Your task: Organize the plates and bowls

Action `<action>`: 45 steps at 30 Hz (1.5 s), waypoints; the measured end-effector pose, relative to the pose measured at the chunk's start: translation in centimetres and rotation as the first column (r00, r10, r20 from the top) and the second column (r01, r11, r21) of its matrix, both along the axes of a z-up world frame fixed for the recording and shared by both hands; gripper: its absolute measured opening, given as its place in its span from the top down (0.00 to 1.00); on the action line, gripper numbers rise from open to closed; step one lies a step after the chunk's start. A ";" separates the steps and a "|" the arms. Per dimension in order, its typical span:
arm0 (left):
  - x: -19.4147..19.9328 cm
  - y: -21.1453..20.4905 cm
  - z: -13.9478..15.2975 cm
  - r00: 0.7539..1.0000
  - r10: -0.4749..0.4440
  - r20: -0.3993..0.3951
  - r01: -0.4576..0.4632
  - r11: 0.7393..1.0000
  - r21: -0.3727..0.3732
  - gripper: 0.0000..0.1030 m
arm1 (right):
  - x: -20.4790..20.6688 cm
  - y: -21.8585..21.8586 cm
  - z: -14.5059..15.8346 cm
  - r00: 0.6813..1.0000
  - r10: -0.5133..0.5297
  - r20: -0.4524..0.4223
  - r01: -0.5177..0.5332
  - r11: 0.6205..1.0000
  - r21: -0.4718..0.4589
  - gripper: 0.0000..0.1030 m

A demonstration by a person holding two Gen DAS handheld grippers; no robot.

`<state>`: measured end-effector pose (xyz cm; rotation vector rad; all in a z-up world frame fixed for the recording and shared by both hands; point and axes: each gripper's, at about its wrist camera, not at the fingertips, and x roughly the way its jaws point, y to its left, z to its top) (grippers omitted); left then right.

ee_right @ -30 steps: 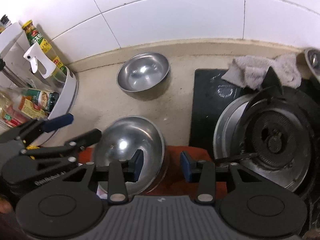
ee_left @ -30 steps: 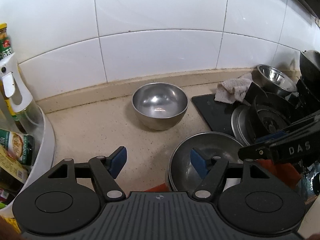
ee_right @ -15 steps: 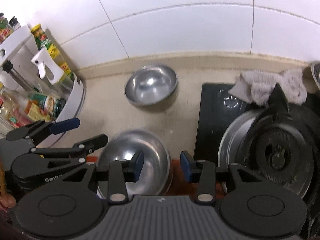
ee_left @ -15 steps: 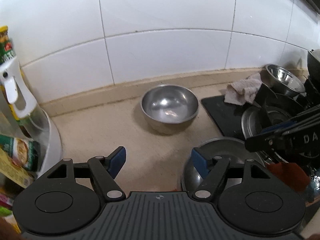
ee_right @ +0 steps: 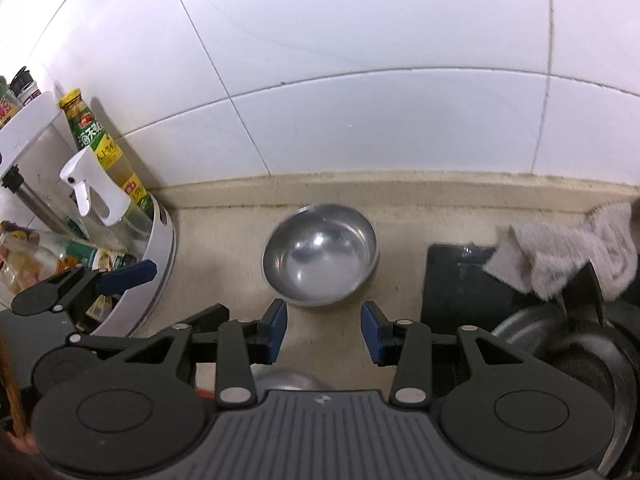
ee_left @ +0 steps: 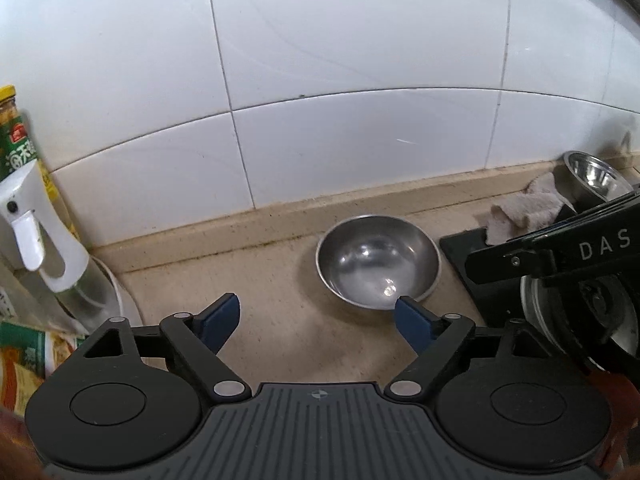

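Both tongs have drawn away from the larger steel bowl that sat close under them a second ago. In the right wrist view only a blurred sliver of its rounded steel rim point(ee_right: 286, 380) shows, just behind the right gripper point(ee_right: 324, 334), and it may be sitting on something red, though too little is visible to be sure.

The left gripper point(ee_left: 316, 320) has its jaws opening, blue pads standing wide with nothing between them but bare beige countertop point(ee_left: 280, 280). The right gripper keeps the same narrow gap it had before, and it too holds nothing.

Ahead of both pairs of tips, near the tiled wall, the small round stainless steel bowl point(ee_left: 378, 266) sits upright and empty on the counter. In the left view it lies just beyond the right-hand fingertip; in the right view it is centred just past the tips point(ee_right: 320, 254).

Judging from this, the larger bowl is set down and released, and the small one looks to be next. The widening left jaws suit taking its rim.
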<state>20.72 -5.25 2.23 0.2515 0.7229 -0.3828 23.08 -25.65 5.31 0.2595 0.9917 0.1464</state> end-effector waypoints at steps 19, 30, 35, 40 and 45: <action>6.2 -1.6 -4.0 0.998 0.013 -0.062 -0.010 0.999 0.042 0.06 | 7.0 -1.0 -5.8 0.997 -0.039 -0.068 0.041 0.999 0.031 0.63; 7.5 -2.2 -5.4 0.995 0.003 -0.095 0.000 1.000 0.026 0.05 | 8.6 -1.4 -8.3 0.995 -0.043 -0.093 0.047 0.998 0.044 0.61; 7.9 -2.4 -5.8 0.995 0.003 -0.104 -0.001 1.000 0.024 0.05 | 9.0 -1.4 -8.9 0.994 -0.043 -0.100 0.048 0.998 0.048 0.61; 8.5 -2.6 -6.3 0.993 0.006 -0.119 -0.004 1.000 0.013 0.05 | 9.0 -1.4 -9.3 0.994 -0.035 -0.103 0.039 0.998 0.040 0.61; 9.0 -2.7 -6.9 0.990 0.008 -0.138 -0.007 1.000 0.008 0.05 | 9.3 -1.4 -9.9 0.993 -0.032 -0.115 0.036 0.999 0.039 0.61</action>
